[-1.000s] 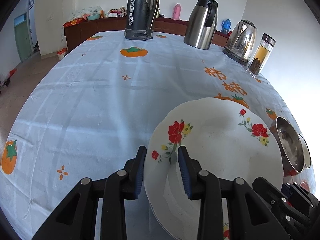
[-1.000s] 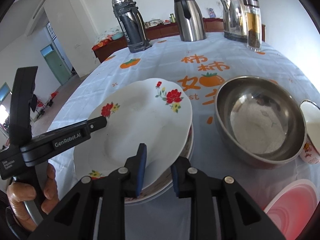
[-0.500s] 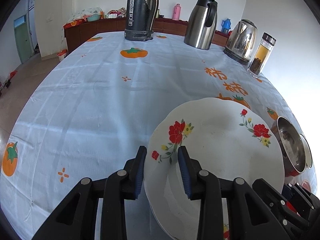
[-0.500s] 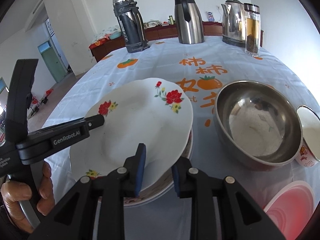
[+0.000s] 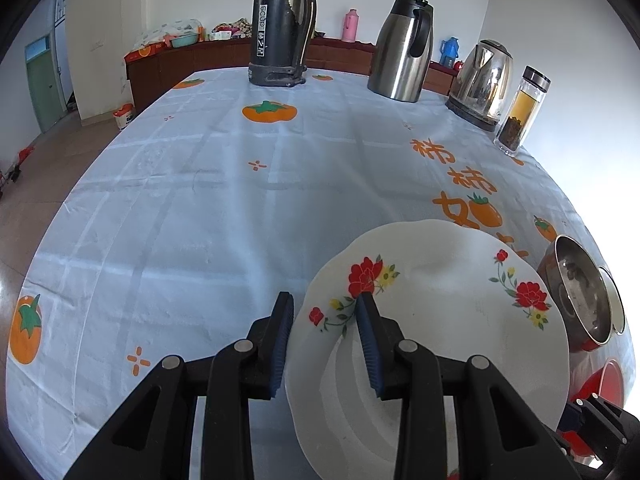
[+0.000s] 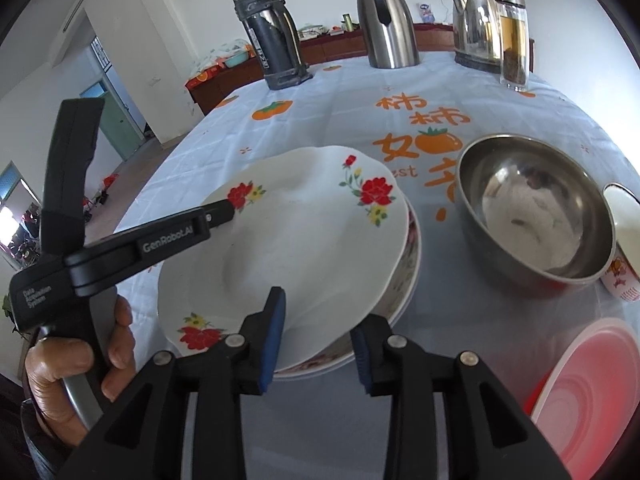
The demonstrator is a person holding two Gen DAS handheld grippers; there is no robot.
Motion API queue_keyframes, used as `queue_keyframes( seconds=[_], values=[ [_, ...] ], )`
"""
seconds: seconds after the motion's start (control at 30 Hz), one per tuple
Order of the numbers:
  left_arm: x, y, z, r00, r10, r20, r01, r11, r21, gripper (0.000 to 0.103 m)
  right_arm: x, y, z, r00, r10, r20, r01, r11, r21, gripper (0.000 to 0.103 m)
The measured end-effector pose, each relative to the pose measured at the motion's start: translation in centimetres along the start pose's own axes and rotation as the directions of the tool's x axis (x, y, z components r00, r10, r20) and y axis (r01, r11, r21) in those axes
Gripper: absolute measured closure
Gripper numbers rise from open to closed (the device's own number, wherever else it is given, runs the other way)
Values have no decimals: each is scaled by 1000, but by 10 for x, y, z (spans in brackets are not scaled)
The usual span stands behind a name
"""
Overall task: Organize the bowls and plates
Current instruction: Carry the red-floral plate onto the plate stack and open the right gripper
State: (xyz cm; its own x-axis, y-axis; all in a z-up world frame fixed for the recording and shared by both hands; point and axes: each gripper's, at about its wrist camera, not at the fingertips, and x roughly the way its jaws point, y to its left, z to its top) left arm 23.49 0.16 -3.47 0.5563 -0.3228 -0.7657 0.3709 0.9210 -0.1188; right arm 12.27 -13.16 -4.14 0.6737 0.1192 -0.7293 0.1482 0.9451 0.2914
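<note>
A white plate with red flowers (image 5: 432,320) (image 6: 304,240) is tilted above a stack of plates (image 6: 404,280). My left gripper (image 5: 324,340) straddles its left rim, jaws apart, one finger above and one below; its finger (image 6: 208,216) rests on the plate's left edge in the right wrist view. My right gripper (image 6: 316,332) straddles the plate's near rim, jaws apart. A steel bowl (image 6: 536,216) (image 5: 580,292) stands right of the stack.
A red-lidded bowl (image 6: 592,396) and a white cup (image 6: 624,240) sit at the right. A black flask (image 5: 280,24), steel jug (image 5: 404,52), kettle (image 5: 480,84) and glass bottle (image 5: 520,112) stand at the far edge of the persimmon tablecloth (image 5: 200,200).
The right gripper's jaws have spread wider around the plate's near rim. The plate sits slightly more tilted and lifted; the left gripper has hardly moved.
</note>
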Motion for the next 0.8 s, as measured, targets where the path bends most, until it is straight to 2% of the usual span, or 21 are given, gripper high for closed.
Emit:
queue_keyframes(
  seconds=[0.2, 0.5, 0.8],
  values=[
    [2, -4, 2, 1000, 11, -3, -11, 1000, 18, 67, 0, 0, 5, 999, -1, -40, 2, 1000, 18, 67],
    [5, -7, 6, 1000, 9, -14, -9, 1000, 21, 67, 6, -14, 18, 987, 74, -143, -57, 991, 124, 66],
    [7, -10, 7, 1000, 16, -14, -15, 1000, 27, 65, -1, -11, 18, 980, 82, -179, -62, 991, 118, 66]
  ],
)
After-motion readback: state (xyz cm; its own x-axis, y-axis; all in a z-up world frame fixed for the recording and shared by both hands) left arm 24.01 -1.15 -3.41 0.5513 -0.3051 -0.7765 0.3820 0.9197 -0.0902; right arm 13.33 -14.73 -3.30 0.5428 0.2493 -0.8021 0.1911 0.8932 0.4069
